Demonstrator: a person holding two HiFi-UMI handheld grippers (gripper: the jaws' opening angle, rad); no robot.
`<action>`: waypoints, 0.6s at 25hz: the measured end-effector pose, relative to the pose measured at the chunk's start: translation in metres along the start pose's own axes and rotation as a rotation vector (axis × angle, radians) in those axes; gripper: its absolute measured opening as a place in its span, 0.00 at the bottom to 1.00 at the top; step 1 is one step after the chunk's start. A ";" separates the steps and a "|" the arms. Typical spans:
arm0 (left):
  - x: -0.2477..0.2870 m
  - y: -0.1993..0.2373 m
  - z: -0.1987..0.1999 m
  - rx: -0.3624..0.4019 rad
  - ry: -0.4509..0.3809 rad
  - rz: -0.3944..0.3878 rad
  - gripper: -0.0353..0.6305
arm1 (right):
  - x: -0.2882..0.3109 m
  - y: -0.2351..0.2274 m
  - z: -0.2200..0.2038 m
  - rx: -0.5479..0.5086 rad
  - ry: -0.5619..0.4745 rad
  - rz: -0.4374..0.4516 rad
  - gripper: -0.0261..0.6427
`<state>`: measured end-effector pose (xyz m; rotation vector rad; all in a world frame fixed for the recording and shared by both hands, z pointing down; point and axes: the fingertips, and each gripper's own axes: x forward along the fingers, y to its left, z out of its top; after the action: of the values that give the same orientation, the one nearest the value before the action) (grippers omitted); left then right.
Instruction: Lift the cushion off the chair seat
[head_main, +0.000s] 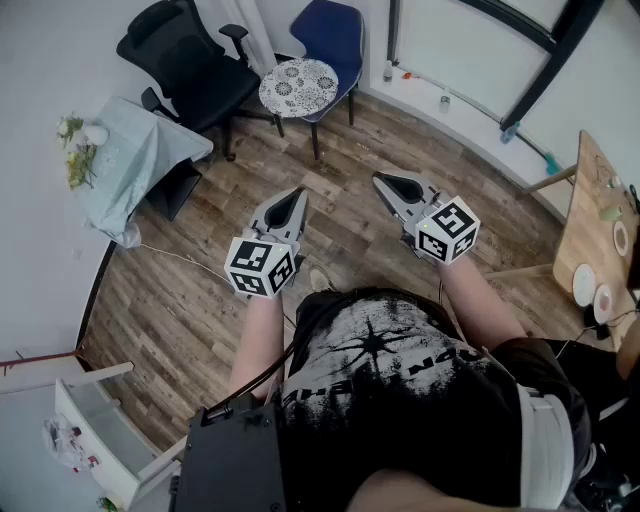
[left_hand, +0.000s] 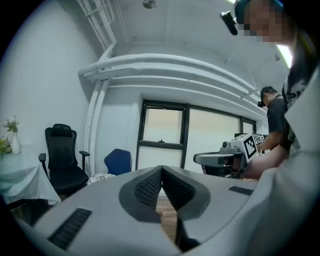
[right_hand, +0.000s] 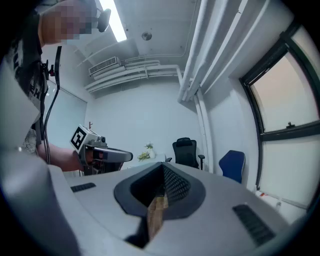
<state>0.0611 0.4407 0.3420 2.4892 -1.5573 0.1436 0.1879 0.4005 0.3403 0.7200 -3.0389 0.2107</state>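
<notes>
Two grippers, left gripper (head_main: 296, 195) and right gripper (head_main: 382, 181), are closed and empty. The cushion (head_main: 298, 87) lies on the blue chair (head_main: 335, 30) at 12 o'clock, well apart. Risk: jaws left closed would shove it off.

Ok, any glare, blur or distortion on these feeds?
Head view: evenly lit and sharp, though the lens bows straight lines; cushion clear. Left gripper view: dark corners, window washed out. Right gripper view: ceiling light glares at top, dark corners.

No legible text anywhere; lettering on person's shirt (head_main: 400, 385) too distorted to read
</notes>
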 end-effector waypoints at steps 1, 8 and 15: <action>0.001 -0.001 -0.001 0.001 0.001 0.001 0.07 | 0.000 0.000 -0.001 -0.002 0.004 0.001 0.06; 0.005 0.000 0.000 -0.003 -0.001 0.003 0.07 | 0.000 -0.004 0.000 -0.003 0.014 0.011 0.06; 0.011 0.006 -0.002 -0.050 -0.015 0.027 0.07 | -0.002 -0.010 -0.007 0.019 0.023 0.034 0.06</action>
<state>0.0605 0.4290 0.3465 2.4372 -1.5808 0.0888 0.1940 0.3931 0.3484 0.6626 -3.0329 0.2469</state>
